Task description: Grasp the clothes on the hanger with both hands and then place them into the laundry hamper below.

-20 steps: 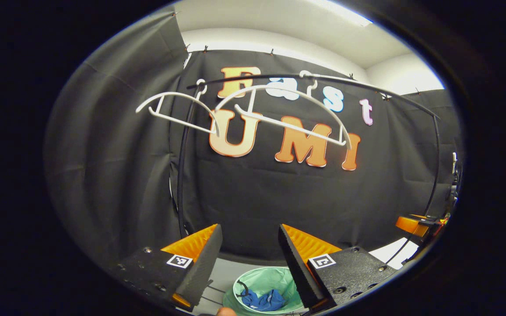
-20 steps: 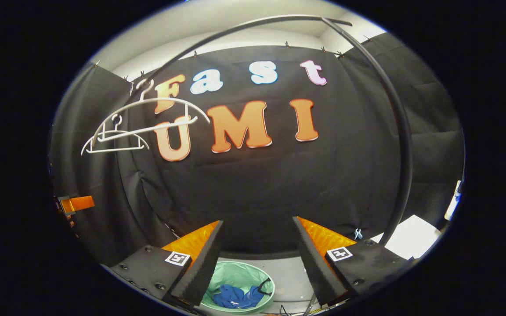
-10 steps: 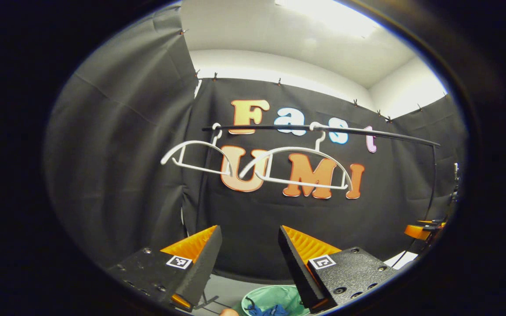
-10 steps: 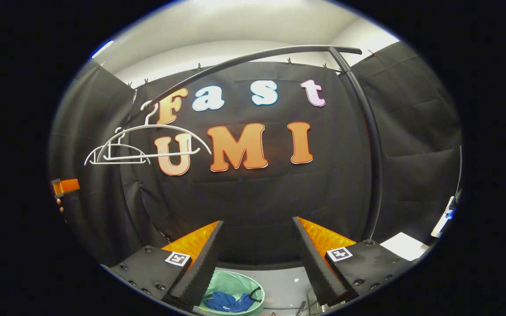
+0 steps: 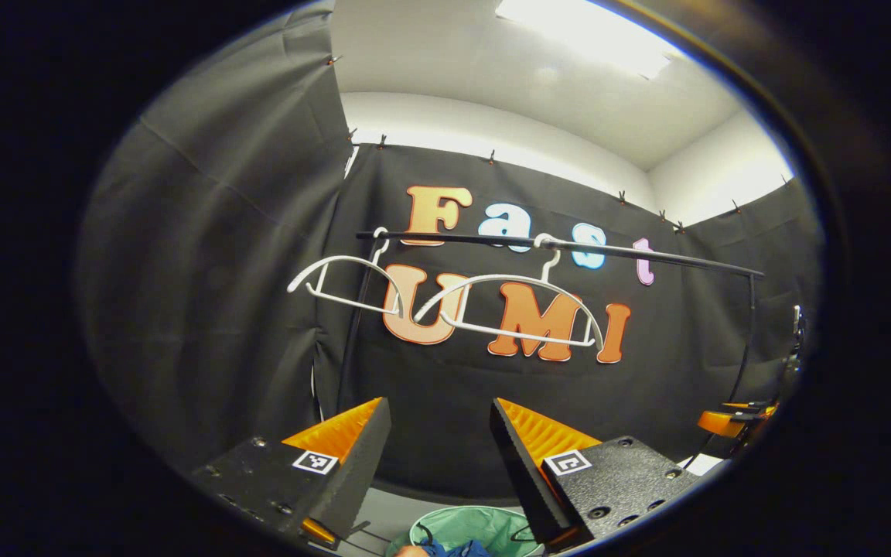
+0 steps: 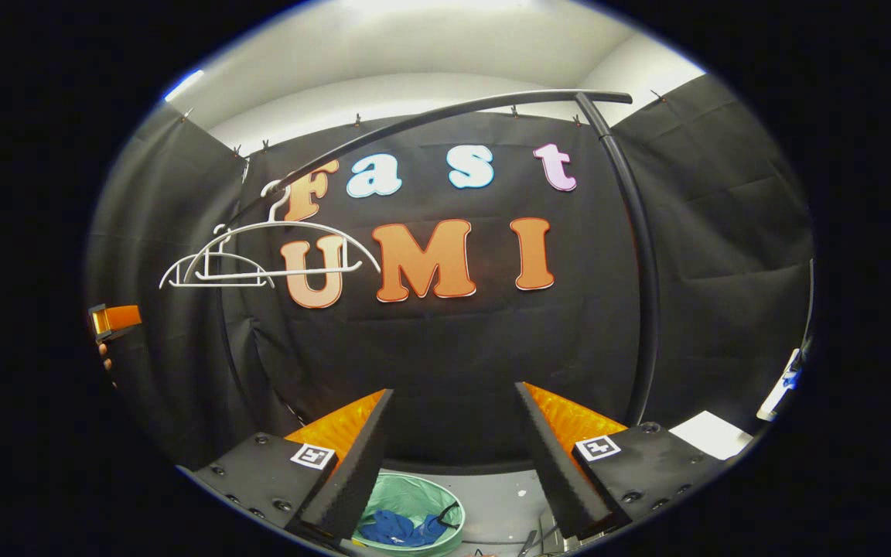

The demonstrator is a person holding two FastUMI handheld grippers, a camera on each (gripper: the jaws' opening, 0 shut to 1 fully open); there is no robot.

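Observation:
Two bare white hangers (image 5: 515, 305) (image 6: 291, 247) hang from the black rail (image 5: 569, 246) (image 6: 445, 116). Blue clothes (image 6: 399, 528) (image 5: 457, 549) lie inside the green laundry hamper (image 6: 422, 495) (image 5: 476, 520) on the floor below. My left gripper (image 5: 438, 456) is open with nothing between its fingers, raised well above the hamper. My right gripper (image 6: 453, 456) is open too and holds nothing, up above the hamper. In the right gripper view the left gripper (image 6: 114, 319) shows at the far left with a hand behind it. The right gripper (image 5: 728, 422) appears at the far right of the left gripper view.
The black rail bends down into an upright post (image 6: 646, 309) on the right. Black cloth walls (image 5: 213, 309) close the booth on three sides. Pale floor (image 6: 503, 503) lies around the hamper, with a white patch (image 6: 712, 433) at the right.
Both gripper views have tilted upward, so the rail and hangers sit lower in frame and the hamper has slid toward the bottom edge. Both grippers stay open.

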